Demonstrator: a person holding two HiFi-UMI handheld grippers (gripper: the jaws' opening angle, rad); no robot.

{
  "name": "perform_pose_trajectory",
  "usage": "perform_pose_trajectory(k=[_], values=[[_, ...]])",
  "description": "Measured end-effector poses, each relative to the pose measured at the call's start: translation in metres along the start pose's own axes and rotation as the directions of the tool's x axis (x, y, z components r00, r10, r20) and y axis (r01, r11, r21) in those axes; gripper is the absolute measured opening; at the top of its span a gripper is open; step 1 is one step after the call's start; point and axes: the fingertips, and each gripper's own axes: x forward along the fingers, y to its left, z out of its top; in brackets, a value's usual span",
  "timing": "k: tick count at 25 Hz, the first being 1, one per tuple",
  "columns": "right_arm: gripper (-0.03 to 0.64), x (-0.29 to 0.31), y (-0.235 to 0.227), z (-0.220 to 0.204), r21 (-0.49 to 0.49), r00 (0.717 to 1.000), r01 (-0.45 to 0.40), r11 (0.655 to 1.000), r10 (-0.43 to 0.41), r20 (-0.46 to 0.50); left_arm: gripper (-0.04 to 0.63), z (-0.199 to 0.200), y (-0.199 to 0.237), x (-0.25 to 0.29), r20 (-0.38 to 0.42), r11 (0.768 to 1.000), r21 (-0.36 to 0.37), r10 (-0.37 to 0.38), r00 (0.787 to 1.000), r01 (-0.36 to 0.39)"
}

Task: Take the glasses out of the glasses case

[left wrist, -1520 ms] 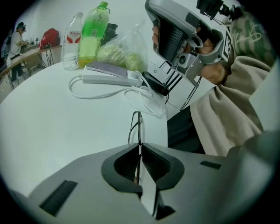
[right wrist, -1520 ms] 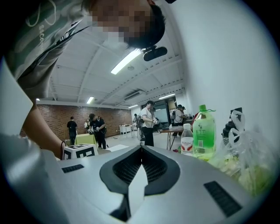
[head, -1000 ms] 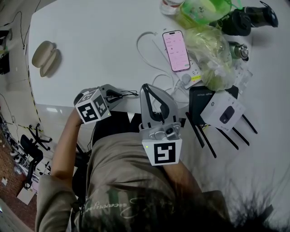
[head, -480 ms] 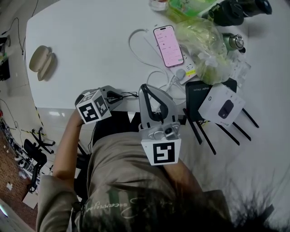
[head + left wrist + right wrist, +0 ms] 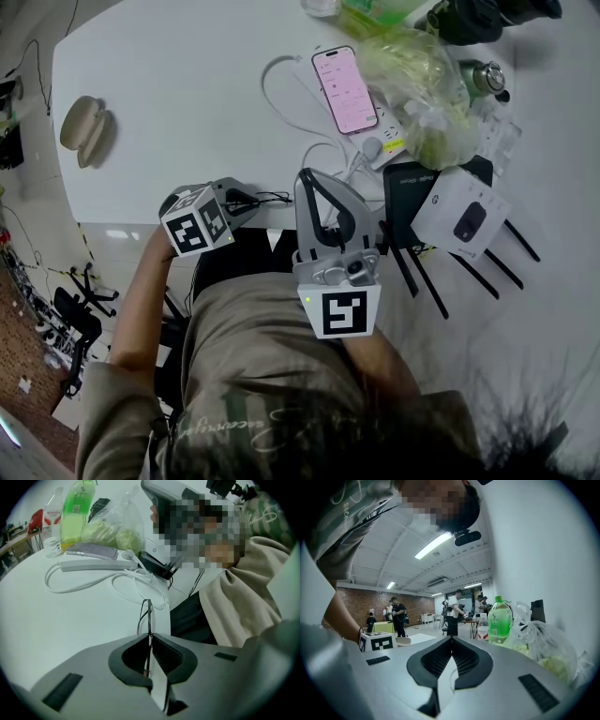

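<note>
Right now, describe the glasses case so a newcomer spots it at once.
Start at the white table. Its clutter, the phone and plastic bag included, crowds the right end; the glasses case lies alone near the left edge. It is the only beige, rounded shell there, nothing touching it.

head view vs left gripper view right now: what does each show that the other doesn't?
Head view only: the beige glasses case, lying on the left part of the table, well apart from both grippers.
Left gripper view only: a close look at the left gripper, its jaws pinched on the thin black frame of the glasses just over the table edge.
Both: the phone, the white cable and the bag of greens.
</note>
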Motion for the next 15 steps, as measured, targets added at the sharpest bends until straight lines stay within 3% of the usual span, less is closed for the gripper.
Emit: perform_pose_trajectory(k=[15], values=[[0.011, -0.005, 0.001, -0.004, -0.041, 1.0, -0.004, 0.999, 0.004, -0.001, 0.032, 0.004, -0.016, 0.015, -0.012, 0.998, 0.015, -0.053, 0.999, 0.053]])
